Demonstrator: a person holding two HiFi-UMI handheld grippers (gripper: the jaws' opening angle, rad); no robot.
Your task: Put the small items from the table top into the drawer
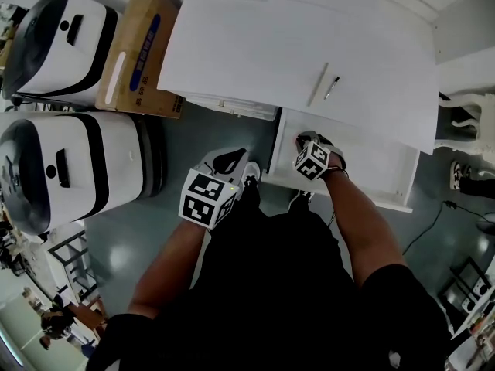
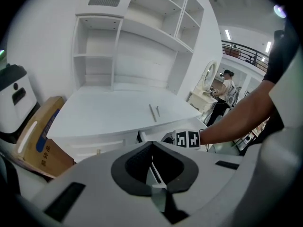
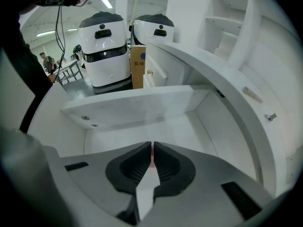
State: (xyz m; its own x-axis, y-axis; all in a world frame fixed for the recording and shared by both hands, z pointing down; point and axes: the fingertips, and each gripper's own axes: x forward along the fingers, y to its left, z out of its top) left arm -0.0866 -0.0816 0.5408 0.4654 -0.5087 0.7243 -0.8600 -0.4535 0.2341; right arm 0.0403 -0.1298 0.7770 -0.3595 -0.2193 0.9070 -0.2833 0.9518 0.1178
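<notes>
You are holding the left gripper [image 2: 152, 144] low, short of the drawer [image 3: 184, 126], its jaws pressed together on nothing. Your right gripper [image 3: 152, 144] is hanging inside that open drawer, jaws pinching a thin pink sliver [image 3: 152, 156]. Beyond, a pale stick [image 1: 319, 84] and a small dark pin [image 1: 331, 88] are lying side by side on the table top [image 1: 255, 52].

Two grippers [image 2: 151, 144] [image 3: 152, 149], two (slender) items [image 1: 319, 84] [image 1: 332, 87], one drawer [image 1: 375, 161], one box [image 1: 139, 52], two machines [image 1: 69, 41] [image 1: 77, 168]

What I can't make out
Only a pink sliver [image 3: 152, 156] shows between my right gripper's [image 3: 151, 145] jaws, too little to name. My arm [image 1: 363, 222] hides part of the drawer [image 1: 375, 161]. The two items [image 1: 319, 83] near the tabletop's [image 1: 255, 52] front edge are too small to tell.
</notes>
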